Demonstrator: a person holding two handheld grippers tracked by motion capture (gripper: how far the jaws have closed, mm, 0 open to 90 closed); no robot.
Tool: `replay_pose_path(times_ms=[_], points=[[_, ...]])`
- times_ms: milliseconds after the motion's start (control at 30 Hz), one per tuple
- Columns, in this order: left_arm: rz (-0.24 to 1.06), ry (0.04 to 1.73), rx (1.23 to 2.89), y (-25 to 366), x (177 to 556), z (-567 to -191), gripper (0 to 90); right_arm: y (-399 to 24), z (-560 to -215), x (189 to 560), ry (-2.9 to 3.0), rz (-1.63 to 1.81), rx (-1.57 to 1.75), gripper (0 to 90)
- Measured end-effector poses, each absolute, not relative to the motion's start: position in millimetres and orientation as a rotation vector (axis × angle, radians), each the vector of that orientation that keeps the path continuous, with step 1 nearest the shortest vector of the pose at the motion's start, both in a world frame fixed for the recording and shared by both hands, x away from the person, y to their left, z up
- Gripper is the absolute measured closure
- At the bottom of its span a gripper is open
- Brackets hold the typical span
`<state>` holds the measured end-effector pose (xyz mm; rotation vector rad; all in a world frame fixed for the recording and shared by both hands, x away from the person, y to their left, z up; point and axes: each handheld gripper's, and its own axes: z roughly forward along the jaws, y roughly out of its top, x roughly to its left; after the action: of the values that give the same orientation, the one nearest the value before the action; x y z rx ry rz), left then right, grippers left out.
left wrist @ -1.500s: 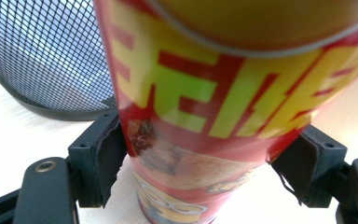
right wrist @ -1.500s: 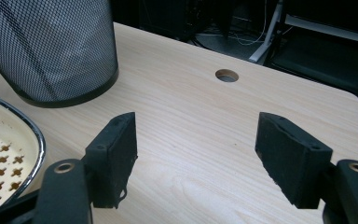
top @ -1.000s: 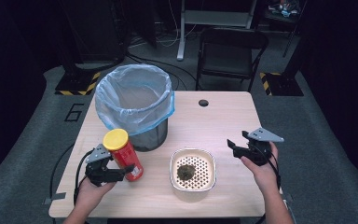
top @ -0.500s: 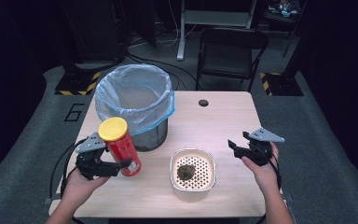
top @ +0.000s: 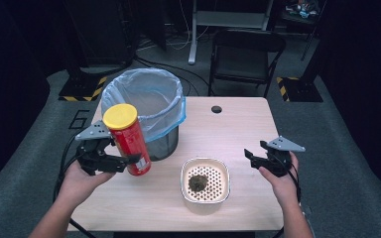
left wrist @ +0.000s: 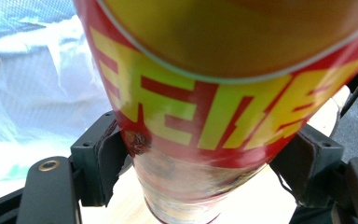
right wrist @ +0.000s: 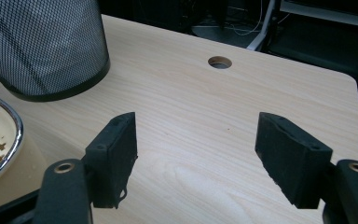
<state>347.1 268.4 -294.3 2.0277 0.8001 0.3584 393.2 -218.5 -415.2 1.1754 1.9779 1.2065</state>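
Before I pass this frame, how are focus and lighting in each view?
High view: table well lit, surroundings dark, slightly soft. Left gripper view: red can so close it blurs, the bin liner behind washed out. Right gripper view: wood grain and mesh bin sharp, the hand-held gripper jaws dark but clear.
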Motion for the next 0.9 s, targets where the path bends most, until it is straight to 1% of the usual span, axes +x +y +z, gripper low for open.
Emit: replay_pose_path(times_ms=[333,600,733,900], points=[[0.356,0.781,2.026,260,346,-251,24.2,-221,-416,394,1.981,1.199,1.180,29.0],[0.396,0.743,2.044,247,349,-216,24.2,-221,-418,395,1.985,1.196,1.180,29.0],[0.384,0.737,2.035,242,357,-200,24.2,-221,-419,395,1.986,1.195,1.192,29.0],[0.414,0.753,2.024,240,373,-183,24.2,-221,-419,395,1.985,1.193,1.181,29.0]])
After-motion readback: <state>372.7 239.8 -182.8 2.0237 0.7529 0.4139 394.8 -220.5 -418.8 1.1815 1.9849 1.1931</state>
